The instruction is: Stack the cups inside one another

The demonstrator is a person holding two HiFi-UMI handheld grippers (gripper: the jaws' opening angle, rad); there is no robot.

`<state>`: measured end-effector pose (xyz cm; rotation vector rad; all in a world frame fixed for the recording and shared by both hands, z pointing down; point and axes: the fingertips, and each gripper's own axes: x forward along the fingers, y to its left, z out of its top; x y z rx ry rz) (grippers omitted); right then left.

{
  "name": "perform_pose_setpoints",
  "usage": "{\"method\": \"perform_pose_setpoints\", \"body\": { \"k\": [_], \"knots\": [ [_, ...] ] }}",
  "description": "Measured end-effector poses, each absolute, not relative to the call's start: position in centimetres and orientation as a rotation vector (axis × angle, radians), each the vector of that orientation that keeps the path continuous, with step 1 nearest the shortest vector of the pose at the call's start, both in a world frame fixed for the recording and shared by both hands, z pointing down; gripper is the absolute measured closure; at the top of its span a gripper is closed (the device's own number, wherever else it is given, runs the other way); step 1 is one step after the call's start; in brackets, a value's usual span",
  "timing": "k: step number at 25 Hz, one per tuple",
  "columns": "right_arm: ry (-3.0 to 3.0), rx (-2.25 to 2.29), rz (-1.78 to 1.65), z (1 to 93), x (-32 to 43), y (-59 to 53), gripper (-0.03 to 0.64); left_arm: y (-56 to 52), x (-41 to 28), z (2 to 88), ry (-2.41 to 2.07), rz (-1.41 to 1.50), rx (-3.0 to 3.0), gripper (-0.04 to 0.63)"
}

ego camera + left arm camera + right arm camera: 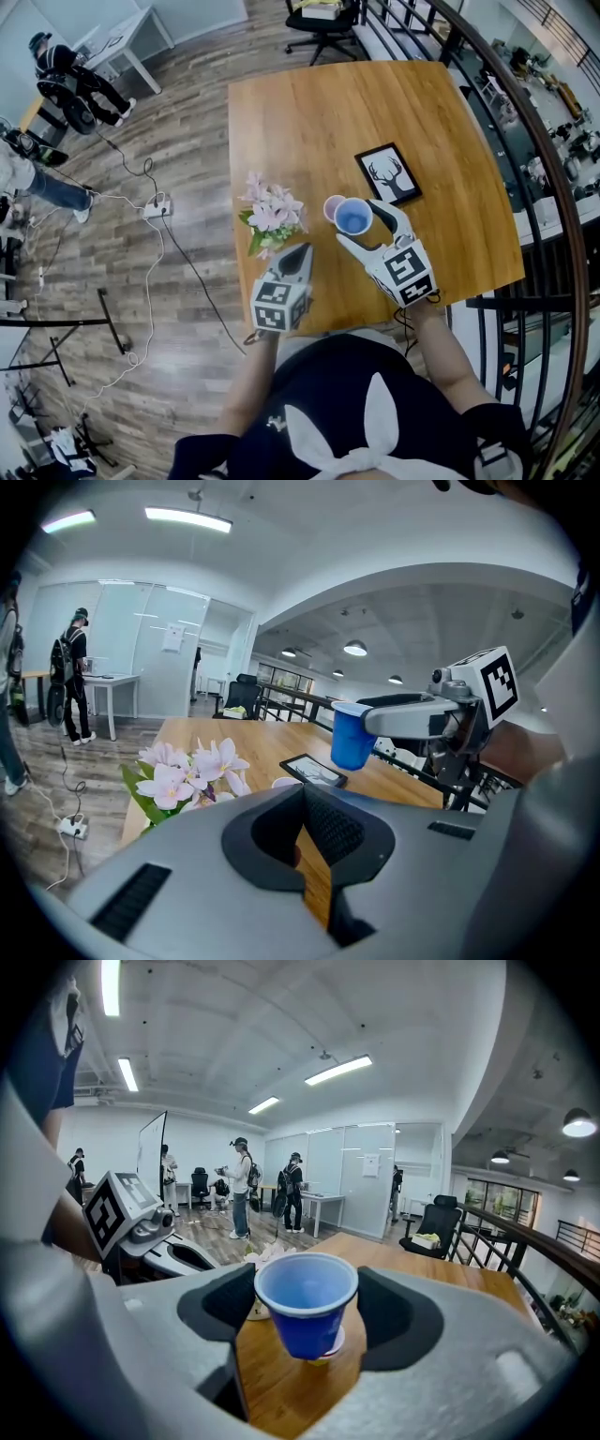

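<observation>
My right gripper has its fingers pinching the blue cup by the sides just under the rim. The cup is upright, mouth up and lifted clear of the bench. The pink cup stands on the wood close by. From above the two rims overlap, and in the right gripper view a sliver of pink shows just beneath the blue cup's base, though I cannot tell whether they touch. My left gripper hangs over the near edge of the bench with its fingers pressed almost together – only a thin slit of wood shows between them, and nothing is in it. A bunch of pale pink flowers lies just beyond it, left of the cups. A framed deer picture lies flat beyond the cups, near them.
</observation>
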<state>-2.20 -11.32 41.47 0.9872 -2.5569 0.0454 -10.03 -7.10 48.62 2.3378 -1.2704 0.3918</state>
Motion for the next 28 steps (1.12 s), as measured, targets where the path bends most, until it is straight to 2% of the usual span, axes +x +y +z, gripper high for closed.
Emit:
{"method": "perform_pose_setpoints", "body": {
  "k": [28],
  "knots": [
    [-2.553,0.929,0.195,47.1,-4.9,-19.7,0.279,-13.5,-11.6,52.8,-1.236,0.387,2.251,0.578]
  ]
}}
